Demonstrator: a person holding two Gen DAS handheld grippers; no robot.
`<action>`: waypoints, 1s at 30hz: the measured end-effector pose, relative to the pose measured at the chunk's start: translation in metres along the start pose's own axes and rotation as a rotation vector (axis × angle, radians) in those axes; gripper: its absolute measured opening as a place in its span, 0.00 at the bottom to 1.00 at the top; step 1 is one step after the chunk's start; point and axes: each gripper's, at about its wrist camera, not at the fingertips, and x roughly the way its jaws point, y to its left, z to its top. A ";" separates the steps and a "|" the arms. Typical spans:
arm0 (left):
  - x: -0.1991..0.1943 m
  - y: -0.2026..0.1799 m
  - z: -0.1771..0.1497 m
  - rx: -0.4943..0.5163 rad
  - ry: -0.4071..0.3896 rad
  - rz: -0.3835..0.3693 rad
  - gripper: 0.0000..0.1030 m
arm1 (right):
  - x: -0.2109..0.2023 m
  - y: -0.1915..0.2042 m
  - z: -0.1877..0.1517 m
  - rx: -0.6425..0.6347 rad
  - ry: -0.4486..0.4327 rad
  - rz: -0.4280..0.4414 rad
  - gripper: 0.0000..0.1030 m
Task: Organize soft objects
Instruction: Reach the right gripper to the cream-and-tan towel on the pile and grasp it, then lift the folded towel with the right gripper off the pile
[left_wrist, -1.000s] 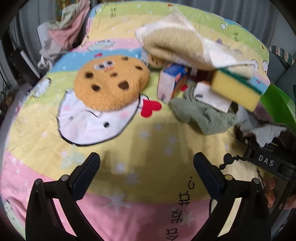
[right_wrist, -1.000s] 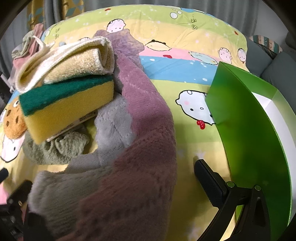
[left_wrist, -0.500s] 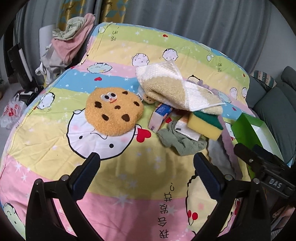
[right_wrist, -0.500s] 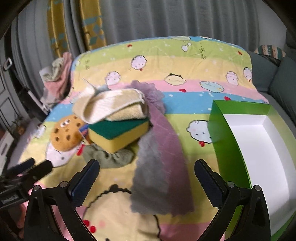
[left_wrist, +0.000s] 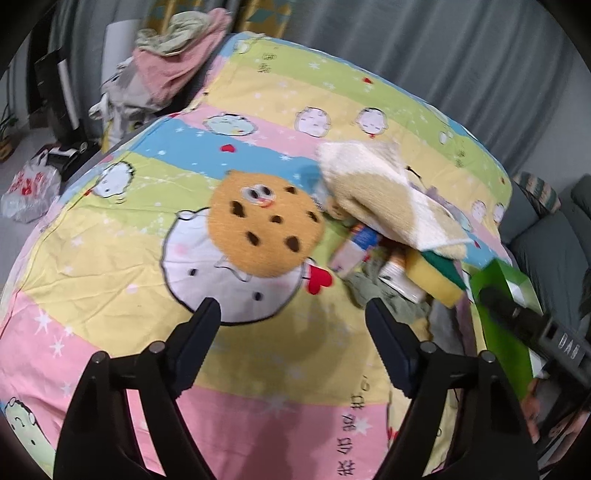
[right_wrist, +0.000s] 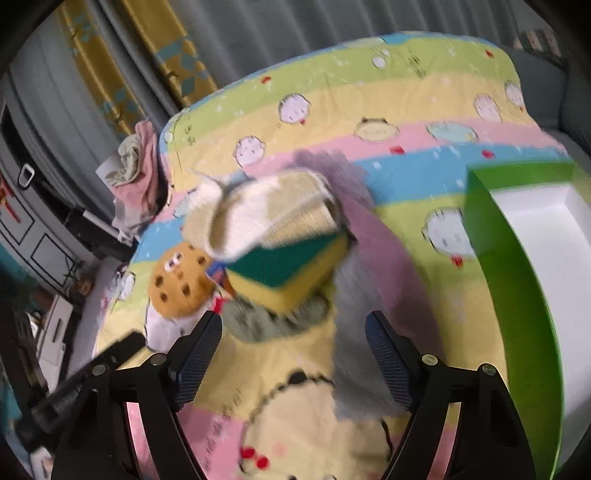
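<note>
Both tools, left (left_wrist: 291, 325) and right (right_wrist: 293, 336), have risen off the bed (left_wrist: 110, 258), jaws just narrowing but empty; the pile around the sponge (right_wrist: 291, 269) awaits the green box (right_wrist: 517, 280).

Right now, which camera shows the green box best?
The right wrist view: the green box fills the right side, showing its green wall and white, empty-looking inside. The left wrist view catches only a green corner at the right edge, partly behind the other tool's dark body.
</note>
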 end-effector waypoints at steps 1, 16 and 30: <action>0.000 0.005 0.002 -0.013 0.000 0.008 0.74 | 0.001 0.007 0.006 -0.011 -0.004 -0.011 0.79; 0.008 0.041 0.015 -0.150 0.074 0.012 0.73 | 0.132 0.098 0.086 -0.159 0.119 -0.158 0.67; -0.001 0.035 0.014 -0.137 0.074 -0.024 0.73 | 0.011 0.099 0.095 -0.135 -0.103 0.065 0.13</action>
